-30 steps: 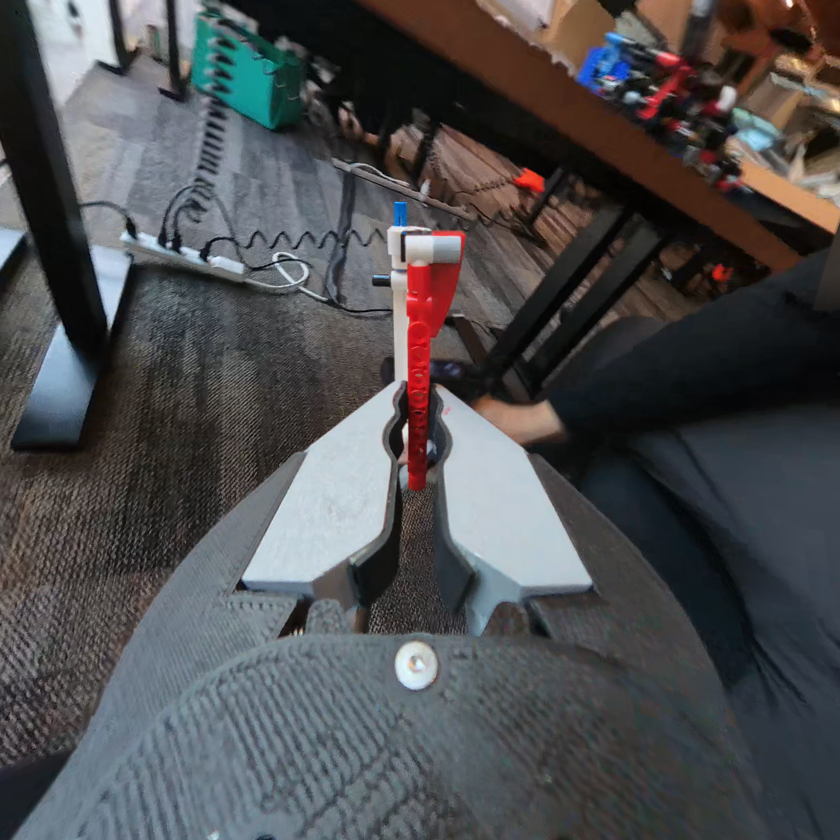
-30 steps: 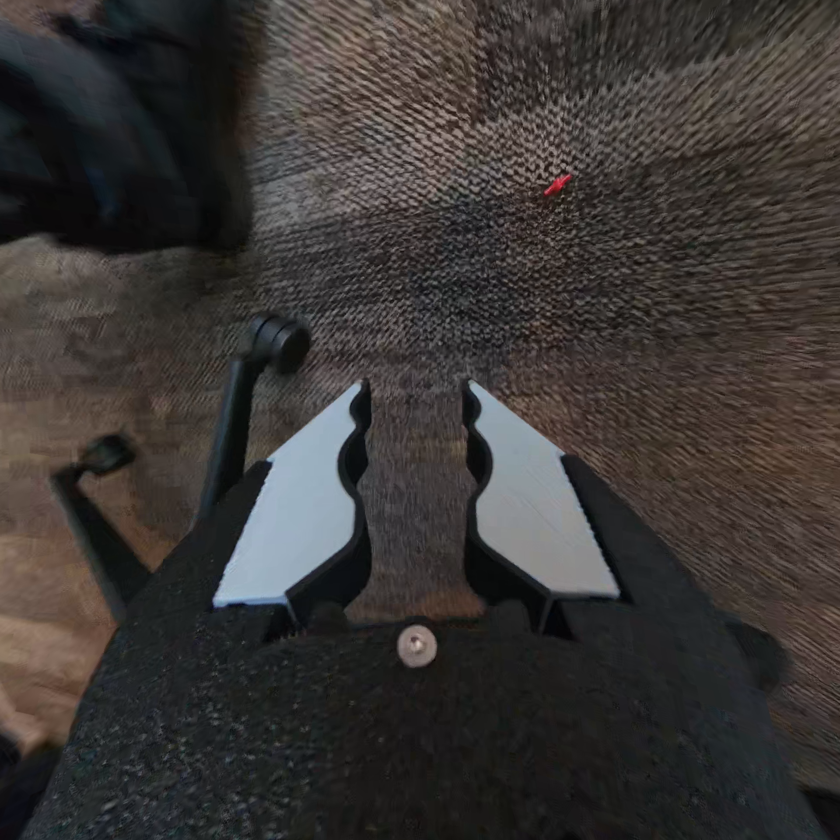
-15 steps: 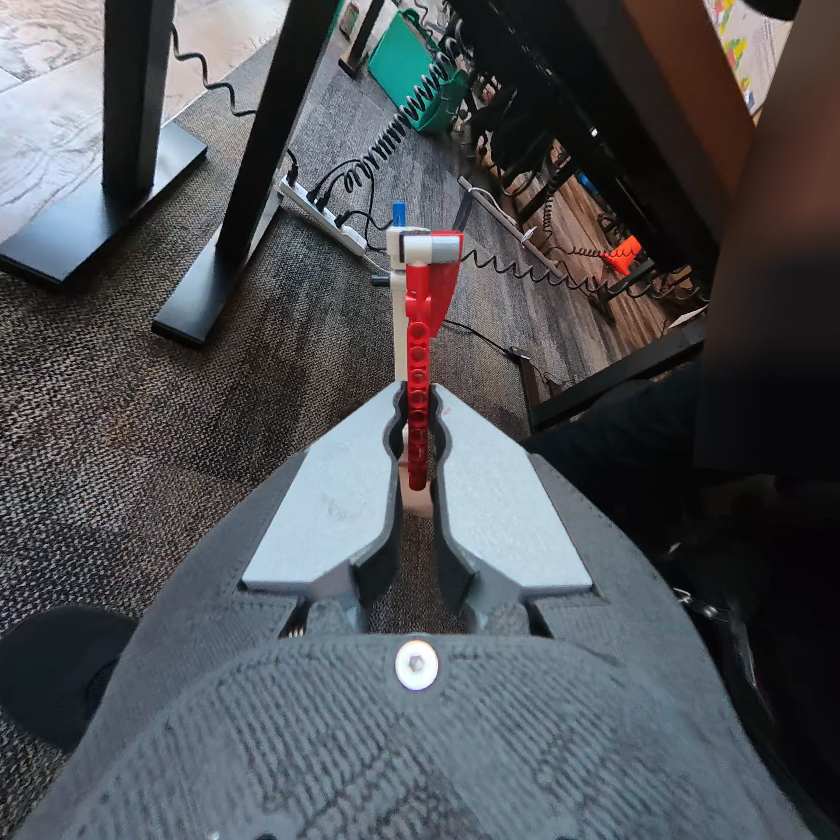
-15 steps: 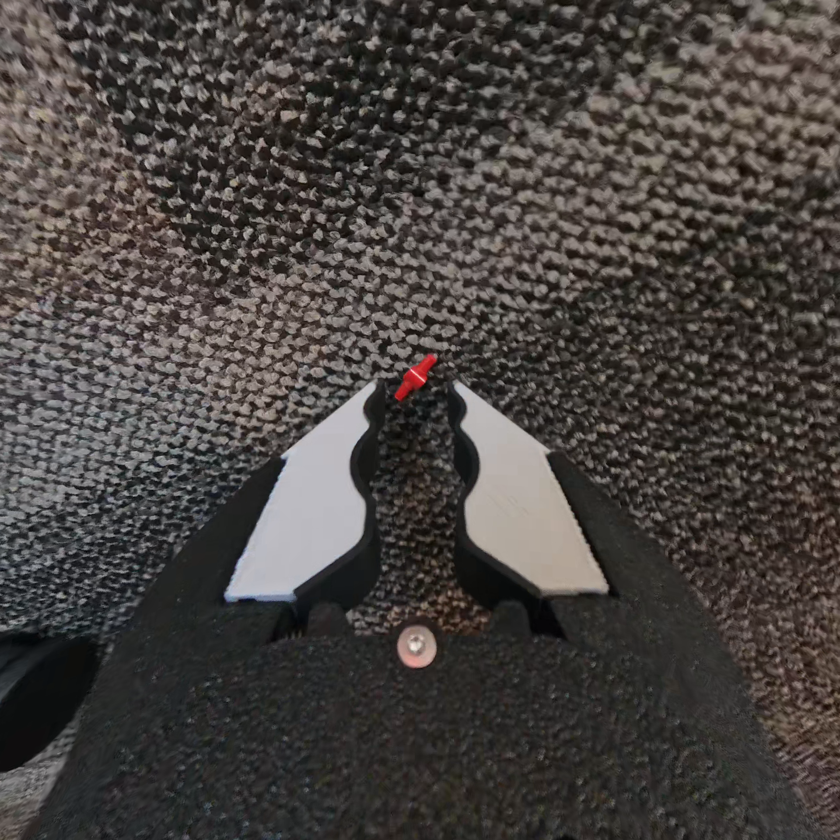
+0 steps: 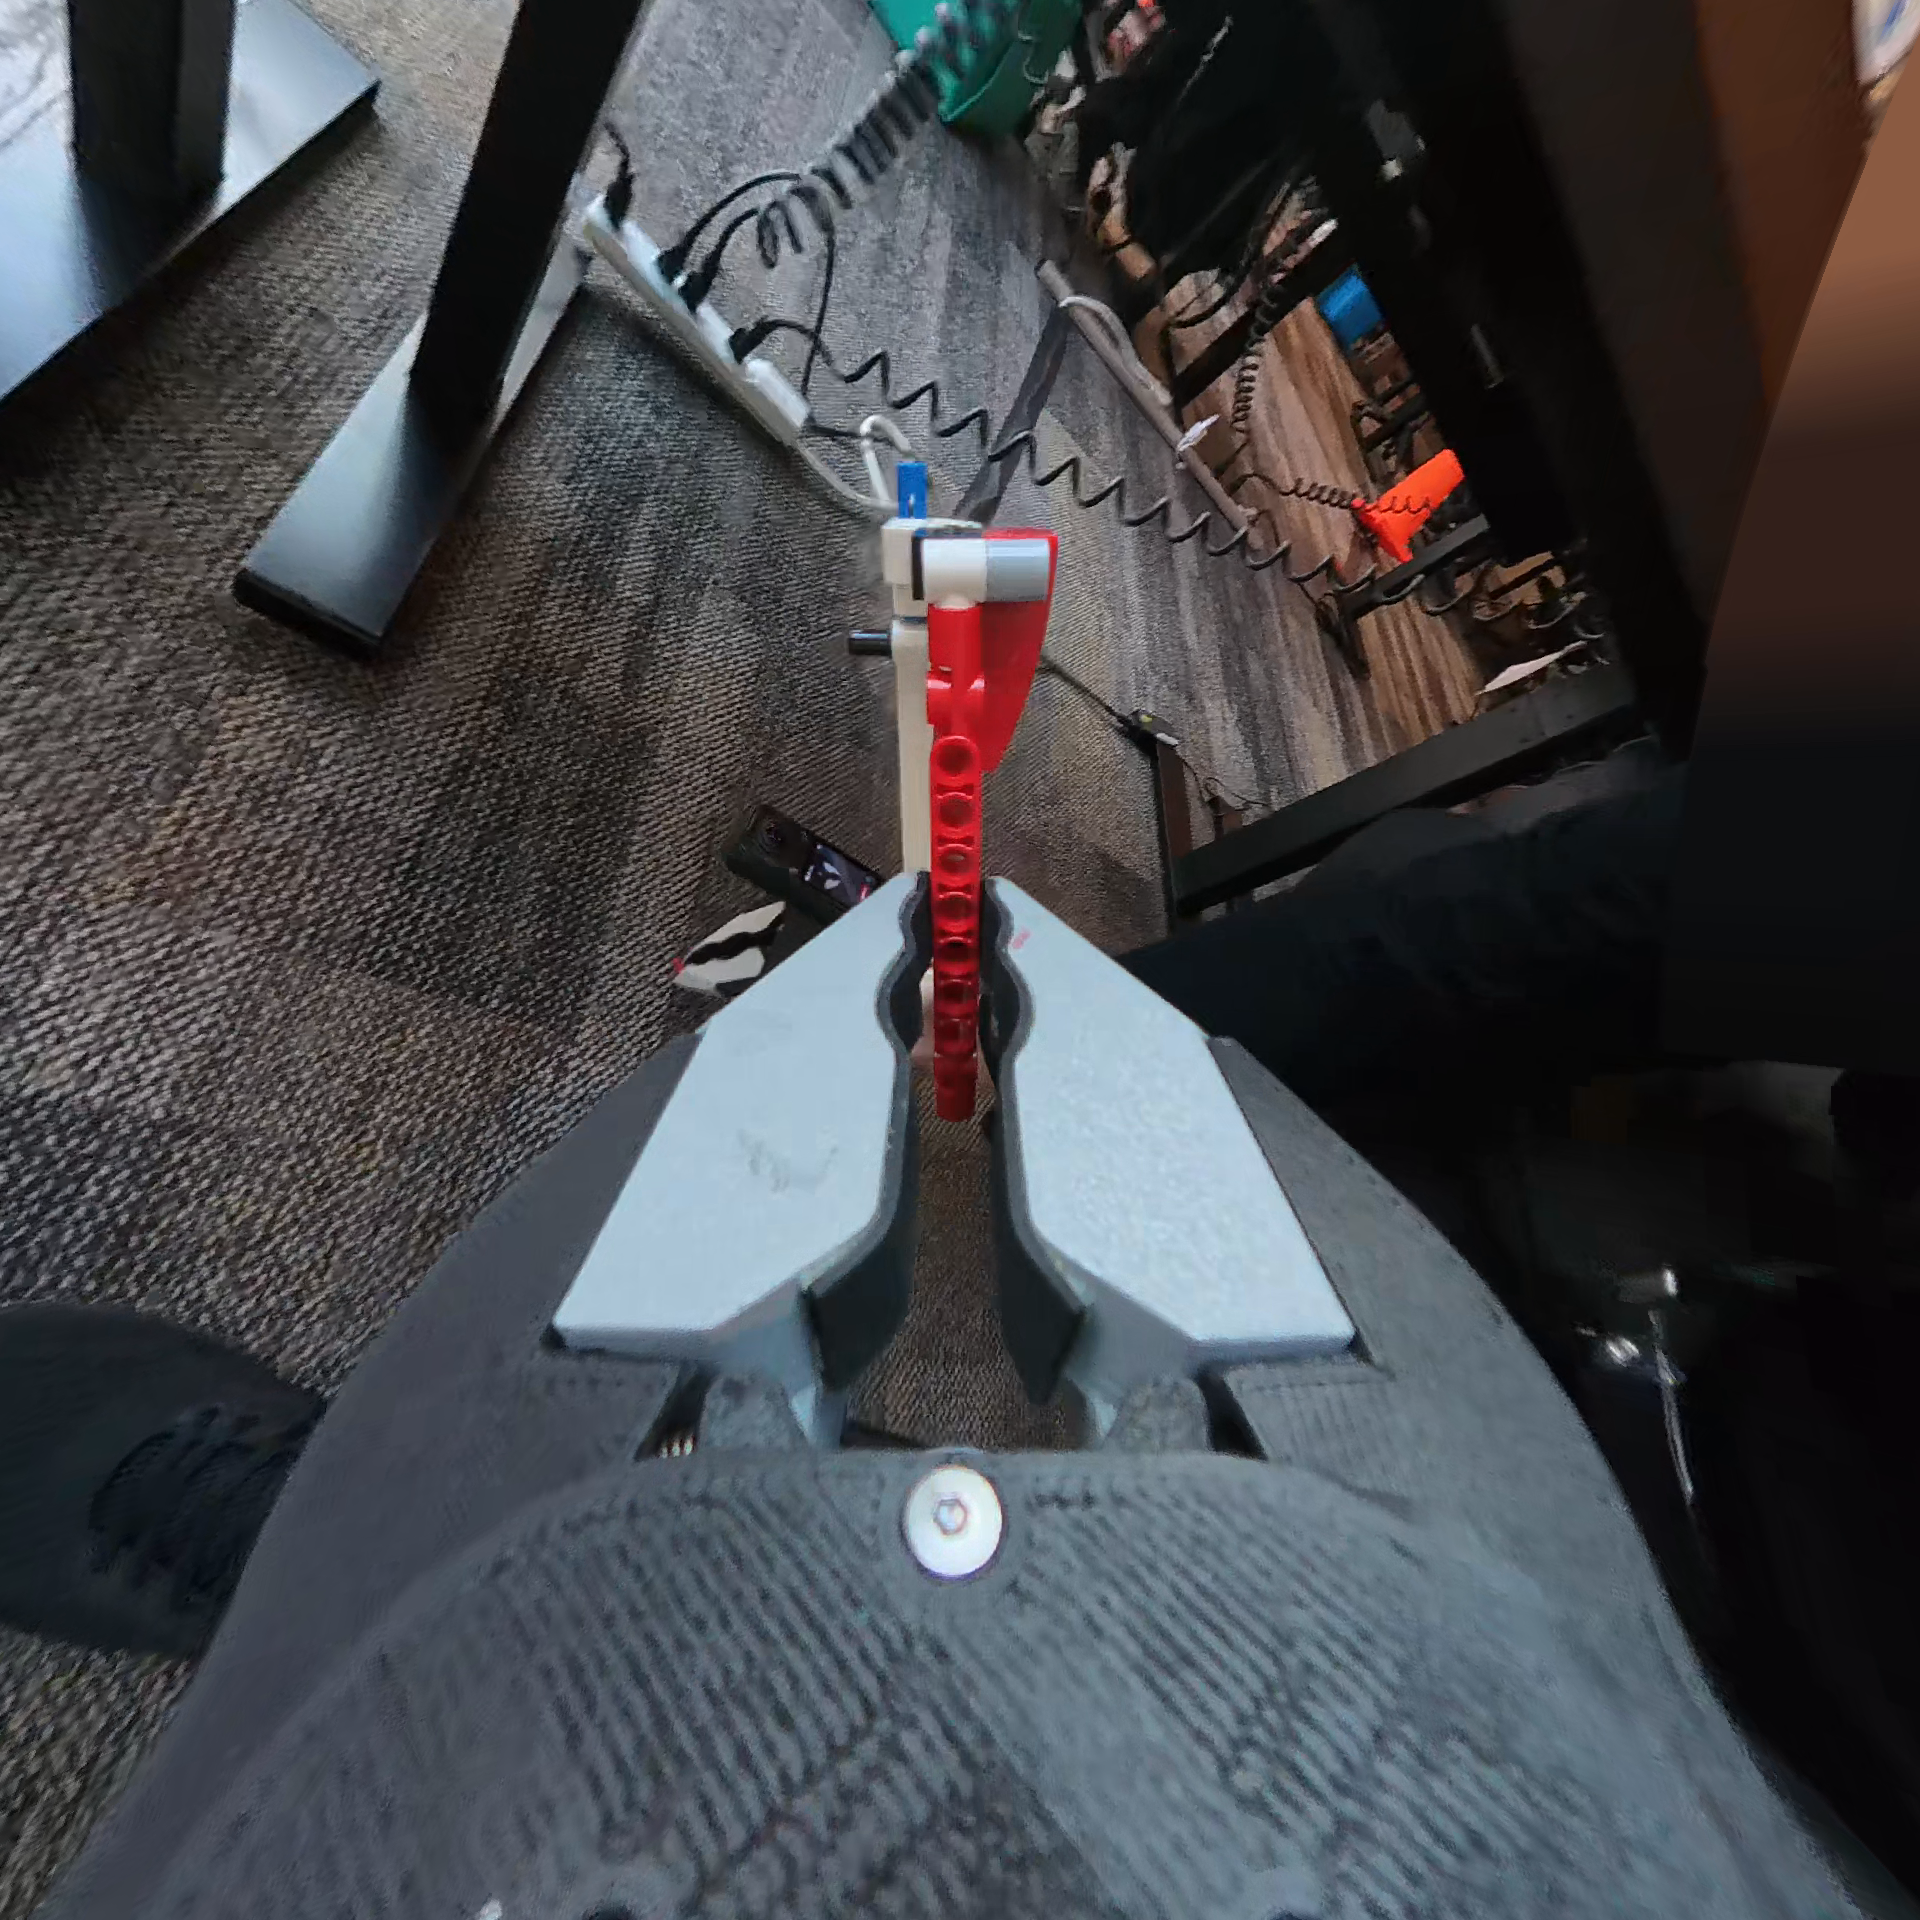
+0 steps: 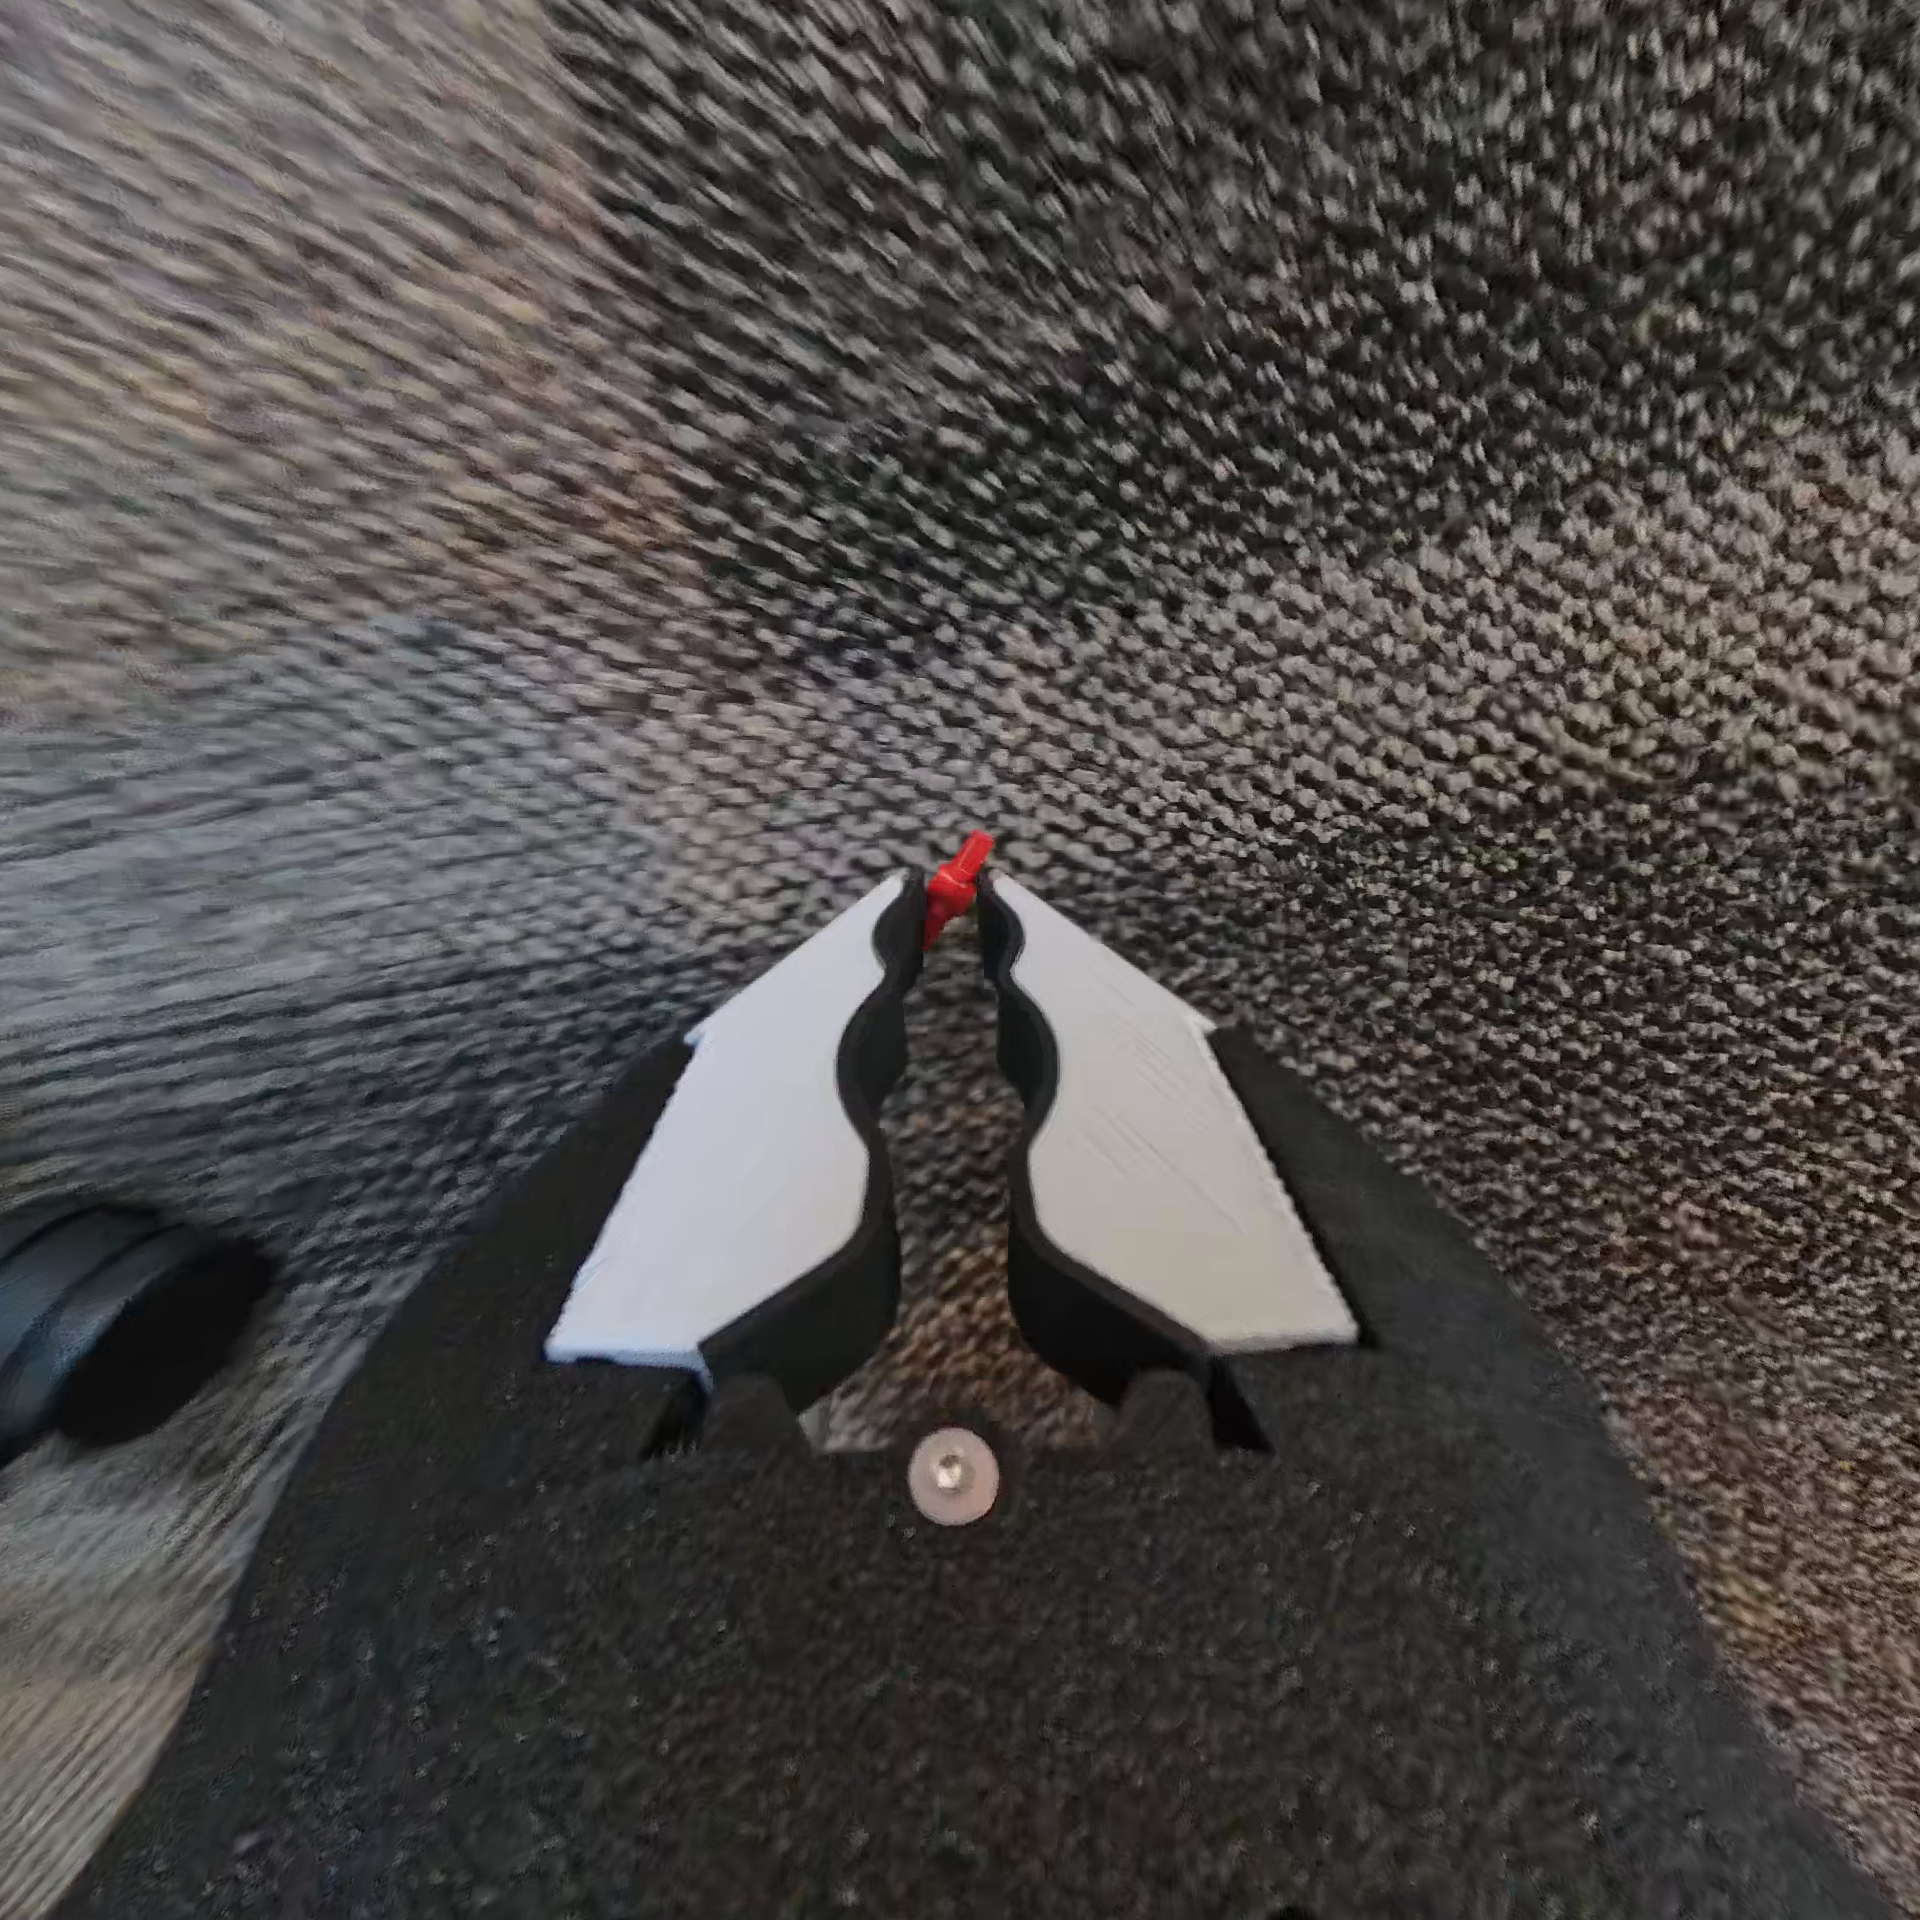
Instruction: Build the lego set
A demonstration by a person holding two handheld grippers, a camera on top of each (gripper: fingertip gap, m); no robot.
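My left gripper (image 5: 954,914) is shut on a lego assembly (image 5: 958,748): a long red beam with holes, a white beam behind it, a red panel, a grey and white connector and a blue pin on top. It sticks out upright beyond the fingertips, above the carpet. My right gripper (image 6: 952,896) is shut on a small red lego pin (image 6: 952,883), pinched at the very fingertips just over the grey carpet (image 6: 1351,520). The pin's top end shows above the tips.
In the left wrist view: black desk legs (image 5: 468,312) at upper left, a white power strip (image 5: 707,322) with coiled cables, a small black camera (image 5: 800,862) on the carpet, a dark-clothed leg (image 5: 1455,935) at right, a green bag (image 5: 987,73). A dark round object (image 6: 114,1320) sits at the right wrist view's left edge. Spacing between my two grippers at the tips: around 50 centimeters.
My right gripper came down over the red pin on the carpet and closed on it. My left gripper swung its view while keeping hold of the assembly.
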